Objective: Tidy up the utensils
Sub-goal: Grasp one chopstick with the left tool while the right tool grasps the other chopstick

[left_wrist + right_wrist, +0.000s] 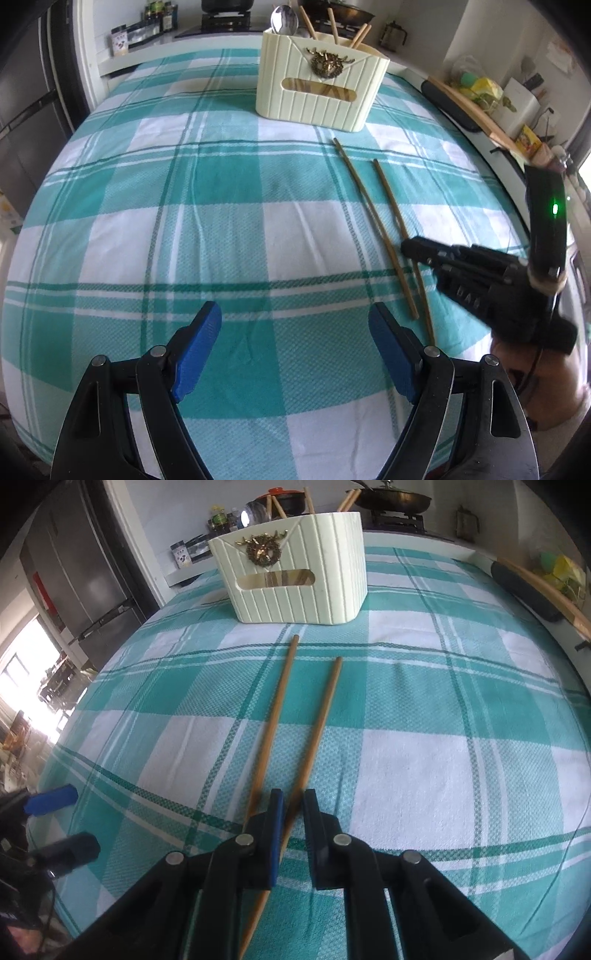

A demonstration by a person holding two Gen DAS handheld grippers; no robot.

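Blue pads (201, 350) of the left gripper (295, 325) stand wide apart above the teal-and-white checked cloth (184, 229), with nothing between them. Off to its right, the right gripper (410, 246) reaches down to the table, its black fingers meeting the nearer ends of two chopsticks (373, 221) that lie side by side on the cloth. From the right wrist view, the right gripper (293, 801) has its jaws drawn close together on the right-hand chopstick (321, 720), which passes between the pads; the left-hand chopstick (275, 716) runs just outside the left pad and slips under the finger. Both sticks point away toward the cream holder (295, 587), which stands upright at the far side of the table, a gold wreath badge (264, 550) on its front and a slot cut below it. More chopsticks (334, 26) and a metal spoon (283, 20) stand up out of the holder. The far tips of the lying chopsticks stop short of the holder, near it but not touching. A blue pad of the left gripper (51, 799) shows at the left edge of the right wrist view.
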